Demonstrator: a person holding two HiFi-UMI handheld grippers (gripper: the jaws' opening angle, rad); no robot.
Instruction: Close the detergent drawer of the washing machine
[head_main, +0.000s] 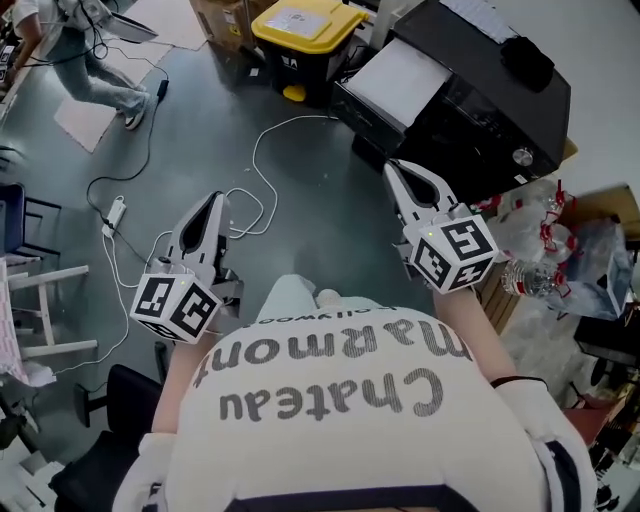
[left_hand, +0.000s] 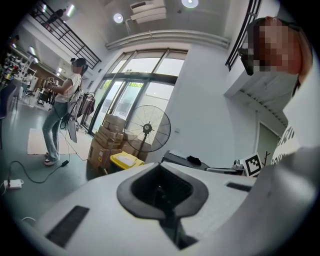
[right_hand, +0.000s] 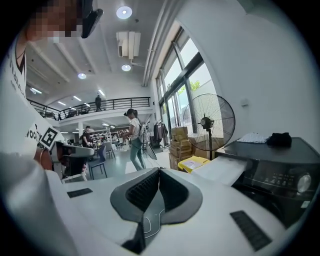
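The black washing machine (head_main: 480, 90) stands at the upper right of the head view, with a knob on its front panel. A white drawer (head_main: 400, 80) sticks out of its front toward the floor; the right gripper view shows the drawer (right_hand: 222, 170) as a pale slab left of the machine (right_hand: 280, 165). My right gripper (head_main: 395, 168) is shut and empty, its tips a short way from the machine's lower corner and not touching it. My left gripper (head_main: 214, 200) is also shut and empty, over bare floor, well left of the machine. Both pairs of jaws (left_hand: 161, 167) (right_hand: 159, 170) point nearly level.
A black bin with a yellow lid (head_main: 305, 40) sits left of the machine, with cardboard boxes and a standing fan (right_hand: 207, 120) nearby. A white cable (head_main: 260, 170) and power strip (head_main: 113, 213) lie on the floor. A person (head_main: 95, 70) stands far left. Bagged bottles (head_main: 560, 240) crowd the right.
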